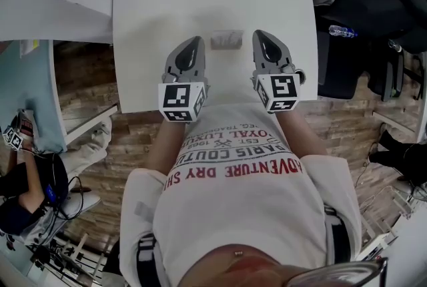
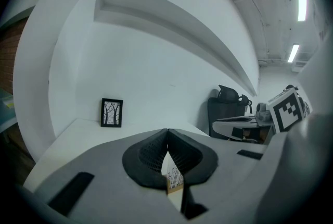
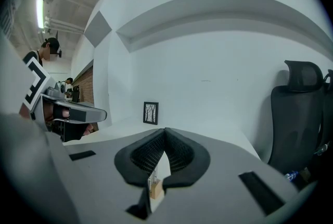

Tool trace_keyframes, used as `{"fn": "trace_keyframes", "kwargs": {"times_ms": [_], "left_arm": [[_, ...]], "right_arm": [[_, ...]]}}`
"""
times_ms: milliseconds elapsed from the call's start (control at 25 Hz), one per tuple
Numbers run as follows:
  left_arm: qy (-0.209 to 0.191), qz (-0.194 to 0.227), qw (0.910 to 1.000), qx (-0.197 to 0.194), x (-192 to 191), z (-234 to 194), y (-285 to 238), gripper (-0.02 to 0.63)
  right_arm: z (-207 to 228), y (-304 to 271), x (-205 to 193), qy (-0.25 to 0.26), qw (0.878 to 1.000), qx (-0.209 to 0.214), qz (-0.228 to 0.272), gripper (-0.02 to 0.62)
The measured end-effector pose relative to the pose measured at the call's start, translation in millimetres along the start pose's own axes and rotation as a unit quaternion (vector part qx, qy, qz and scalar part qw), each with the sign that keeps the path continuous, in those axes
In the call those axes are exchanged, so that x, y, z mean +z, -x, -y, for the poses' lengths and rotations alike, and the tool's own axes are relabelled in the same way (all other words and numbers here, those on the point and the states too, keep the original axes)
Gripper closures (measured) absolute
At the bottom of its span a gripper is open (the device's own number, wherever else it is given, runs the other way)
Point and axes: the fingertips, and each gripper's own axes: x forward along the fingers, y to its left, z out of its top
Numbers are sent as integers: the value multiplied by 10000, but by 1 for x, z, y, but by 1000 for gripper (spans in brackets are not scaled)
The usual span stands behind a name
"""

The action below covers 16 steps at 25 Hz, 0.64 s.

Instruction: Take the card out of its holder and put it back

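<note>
Grey left gripper (image 1: 195, 44) and grey right gripper (image 1: 260, 37) side by side, jaws of each closed tip to tip, gripping nothing. Between them on the white rectangular table (image 1: 147, 25), small white printed card (image 2: 174, 175) upright in its pale wooden holder (image 3: 155, 190).

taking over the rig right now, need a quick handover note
Left gripper: fingers shut, empty, just left of the card.
Right gripper: fingers shut, empty, just right of the card.
Card: upright in its wooden holder on the white table, between the two grippers, touched by neither.
Done: nothing that shows; the card sits in the holder.
Left: open the fingers, probably steady the holder with one gripper, pull the card out with the other, then slot it back.
</note>
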Motion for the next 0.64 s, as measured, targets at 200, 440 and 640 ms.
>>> {"fn": "trace_keyframes", "kwargs": {"times_ms": [200, 440, 640], "left_arm": [[4, -5, 10000, -1, -1, 3, 0, 581], [-101, -44, 9999, -114, -3, 8, -3, 580], [-57, -28, 9999, -85, 2, 12, -3, 580]], "right_arm": [[1, 4, -3, -48, 10000, 33, -15, 571], [0, 2, -8, 47, 9999, 115, -68, 571], [6, 5, -5, 186, 9996, 177, -103, 571]]}}
